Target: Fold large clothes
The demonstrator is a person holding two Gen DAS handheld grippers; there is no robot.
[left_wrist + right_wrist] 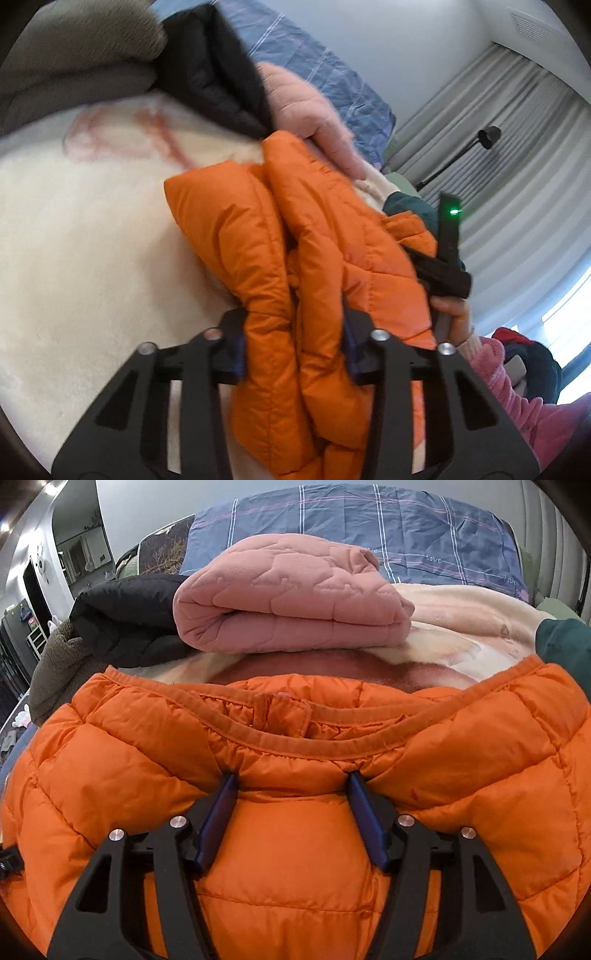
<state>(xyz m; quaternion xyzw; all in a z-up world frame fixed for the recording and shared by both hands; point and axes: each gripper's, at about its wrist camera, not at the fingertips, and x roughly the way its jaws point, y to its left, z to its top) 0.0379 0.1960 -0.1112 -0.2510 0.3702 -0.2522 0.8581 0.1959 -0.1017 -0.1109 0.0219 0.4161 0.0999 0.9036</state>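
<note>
An orange puffer jacket lies folded in thick layers on a cream fleece blanket. My left gripper is shut on a thick fold of it, padding bulging between the fingers. In the right wrist view the jacket fills the lower frame, its collar edge facing away. My right gripper is shut on the padded fabric just below the collar. The right gripper's black body and the hand holding it show at the jacket's far side in the left wrist view.
A folded pink quilted garment lies just beyond the jacket, a black garment to its left, a blue plaid duvet behind. A dark green garment sits at the right. Grey curtains and a floor lamp stand beyond the bed.
</note>
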